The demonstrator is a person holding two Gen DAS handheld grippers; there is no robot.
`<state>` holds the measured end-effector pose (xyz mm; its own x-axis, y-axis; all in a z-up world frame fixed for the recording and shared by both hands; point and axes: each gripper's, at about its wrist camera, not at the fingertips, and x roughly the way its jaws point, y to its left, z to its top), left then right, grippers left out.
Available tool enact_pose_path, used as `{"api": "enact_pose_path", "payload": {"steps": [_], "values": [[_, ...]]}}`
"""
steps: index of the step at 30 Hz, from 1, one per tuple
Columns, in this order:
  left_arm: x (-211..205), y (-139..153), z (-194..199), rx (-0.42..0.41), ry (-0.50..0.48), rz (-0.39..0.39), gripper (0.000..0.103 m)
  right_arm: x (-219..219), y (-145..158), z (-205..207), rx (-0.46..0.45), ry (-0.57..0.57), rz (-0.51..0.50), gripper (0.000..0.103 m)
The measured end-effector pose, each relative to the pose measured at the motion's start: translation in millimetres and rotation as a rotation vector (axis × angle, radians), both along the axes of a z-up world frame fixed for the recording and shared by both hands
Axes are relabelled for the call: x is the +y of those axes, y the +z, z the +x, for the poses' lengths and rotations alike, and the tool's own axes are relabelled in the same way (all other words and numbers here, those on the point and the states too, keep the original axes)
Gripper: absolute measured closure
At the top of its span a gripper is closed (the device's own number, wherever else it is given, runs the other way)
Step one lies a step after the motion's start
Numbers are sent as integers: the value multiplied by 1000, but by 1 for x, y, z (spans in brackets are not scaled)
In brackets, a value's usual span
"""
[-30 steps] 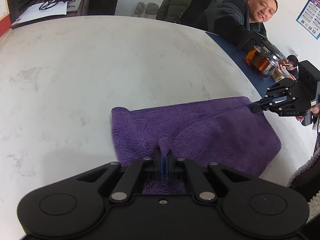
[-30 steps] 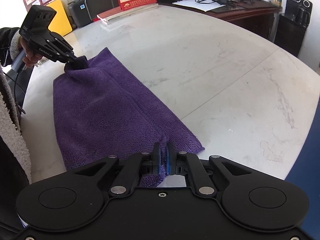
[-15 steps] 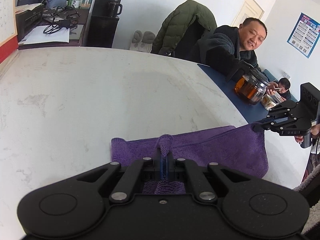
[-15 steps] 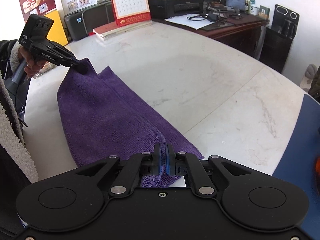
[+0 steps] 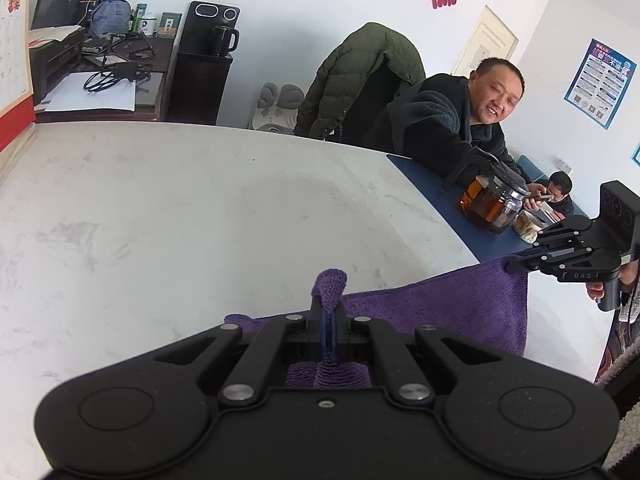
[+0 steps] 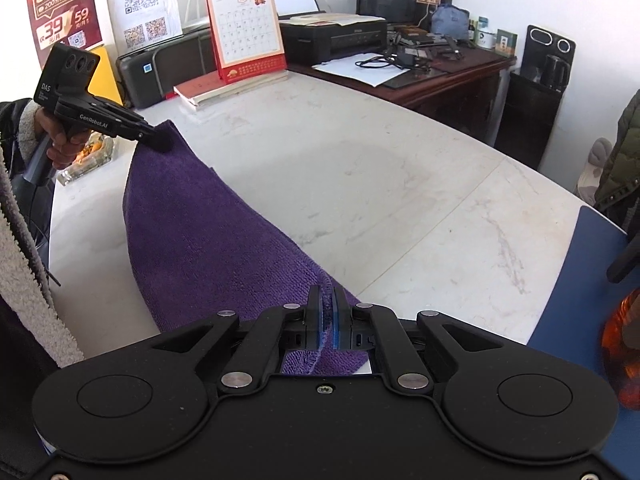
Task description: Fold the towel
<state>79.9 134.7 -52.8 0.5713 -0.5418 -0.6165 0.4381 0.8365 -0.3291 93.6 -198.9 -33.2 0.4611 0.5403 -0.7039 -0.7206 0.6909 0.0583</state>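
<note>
Both grippers, left gripper (image 5: 328, 320) and right gripper (image 6: 327, 312), were clamped tight on 2 corners of the towel (image 6: 208, 232), which hung above the table (image 6: 360, 184). Best kept level and taut while carrying the edge over.

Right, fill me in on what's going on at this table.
A person holds a two-finger gripper in each hand and is folding a purple terry-cloth towel over a pale marble-look table. The left gripper and the right gripper are each shut on a corner of one towel edge, which is raised off the table, the cloth stretched between them. A glass teapot stands nearby.
</note>
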Motion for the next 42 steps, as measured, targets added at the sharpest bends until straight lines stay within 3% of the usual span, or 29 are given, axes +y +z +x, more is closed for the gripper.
{"api": "enact_pose_path", "payload": {"steps": [42], "values": [[17,-59,51,145,91,29,99,12,-54,52,122,-30,-21,99]]}}
